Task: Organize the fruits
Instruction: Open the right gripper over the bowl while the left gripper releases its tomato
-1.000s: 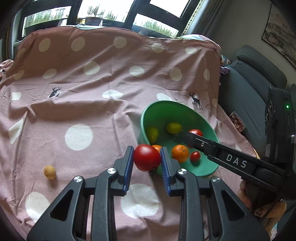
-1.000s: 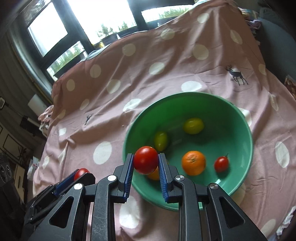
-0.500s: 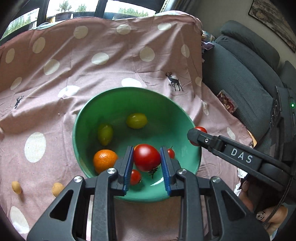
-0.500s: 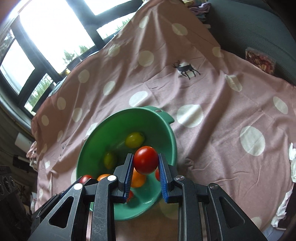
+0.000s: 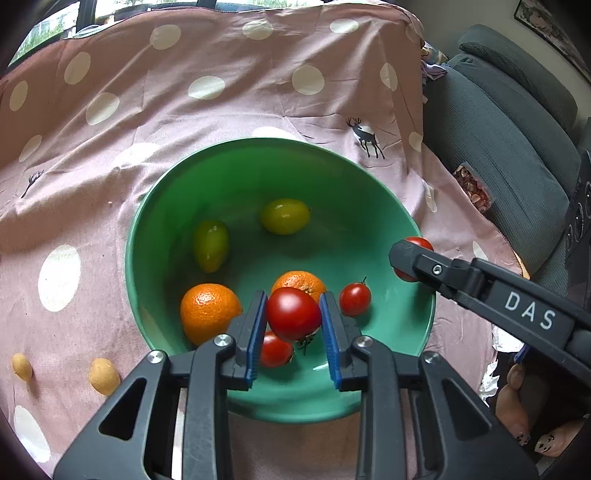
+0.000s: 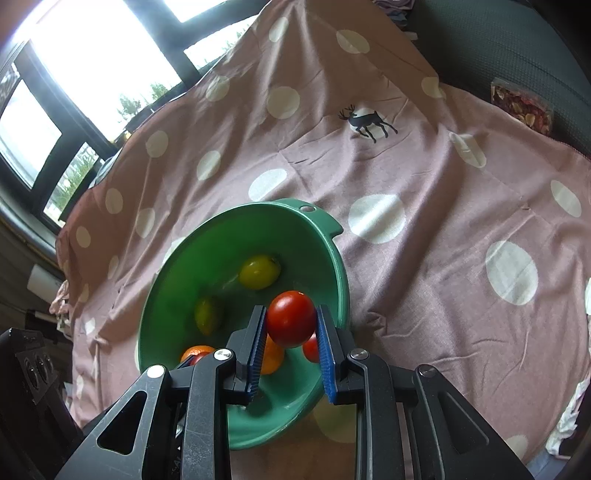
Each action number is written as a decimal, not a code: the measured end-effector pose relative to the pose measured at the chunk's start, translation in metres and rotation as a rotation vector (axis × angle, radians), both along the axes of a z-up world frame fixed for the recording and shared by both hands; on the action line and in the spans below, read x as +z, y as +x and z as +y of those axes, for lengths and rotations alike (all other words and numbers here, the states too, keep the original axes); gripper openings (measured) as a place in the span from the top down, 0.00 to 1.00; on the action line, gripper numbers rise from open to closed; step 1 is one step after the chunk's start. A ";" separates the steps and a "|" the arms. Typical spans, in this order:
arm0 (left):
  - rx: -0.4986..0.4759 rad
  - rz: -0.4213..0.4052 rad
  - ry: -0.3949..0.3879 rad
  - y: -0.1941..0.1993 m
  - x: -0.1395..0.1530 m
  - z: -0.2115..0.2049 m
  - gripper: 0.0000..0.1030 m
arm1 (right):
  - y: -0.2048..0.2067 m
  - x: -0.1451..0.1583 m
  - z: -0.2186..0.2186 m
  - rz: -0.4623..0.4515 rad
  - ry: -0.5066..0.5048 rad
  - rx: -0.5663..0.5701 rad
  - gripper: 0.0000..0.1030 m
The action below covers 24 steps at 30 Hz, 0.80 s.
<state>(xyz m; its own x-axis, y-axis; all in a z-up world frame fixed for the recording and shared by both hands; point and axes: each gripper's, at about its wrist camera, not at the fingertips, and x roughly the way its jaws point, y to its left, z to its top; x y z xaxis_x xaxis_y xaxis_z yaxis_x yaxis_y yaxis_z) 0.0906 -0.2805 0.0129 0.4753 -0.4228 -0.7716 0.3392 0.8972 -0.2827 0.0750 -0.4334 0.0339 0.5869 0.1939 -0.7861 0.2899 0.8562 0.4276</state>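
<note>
Got a tomato [image 5: 293,314] pinched in my left gripper [image 5: 293,317] and another tomato [image 6: 291,318] in my right gripper [image 6: 291,325], both over the green bowl [image 5: 258,162] so they drop in with the other fruit.

Bright windows [image 6: 92,74] with dark frames fill the upper left; a grey sofa [image 5: 517,140] sits at right, a framed picture [image 5: 550,26] above it.

Soft daylight; blown-out windows [image 6: 92,62] glare; fisheye edges curve, dark corners
</note>
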 end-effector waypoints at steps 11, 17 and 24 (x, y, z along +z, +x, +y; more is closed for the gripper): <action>0.007 -0.069 -0.139 -0.026 0.021 0.032 0.30 | 0.005 0.004 0.013 -0.009 -0.027 0.041 0.46; 0.116 -0.116 -0.144 -0.046 0.034 0.101 0.17 | 0.005 0.009 0.034 0.011 -0.099 0.061 0.43; 0.347 -0.118 -0.044 -0.050 0.030 0.199 0.15 | 0.003 0.024 0.076 -0.036 -0.156 0.135 0.41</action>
<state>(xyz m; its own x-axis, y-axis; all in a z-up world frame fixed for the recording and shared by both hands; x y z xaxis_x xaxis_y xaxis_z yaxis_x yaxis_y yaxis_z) 0.0402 -0.0813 0.0429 0.6807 -0.2523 -0.6878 0.0490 0.9524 -0.3010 0.0780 -0.3578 0.0576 0.5923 0.1499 -0.7917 0.1553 0.9429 0.2947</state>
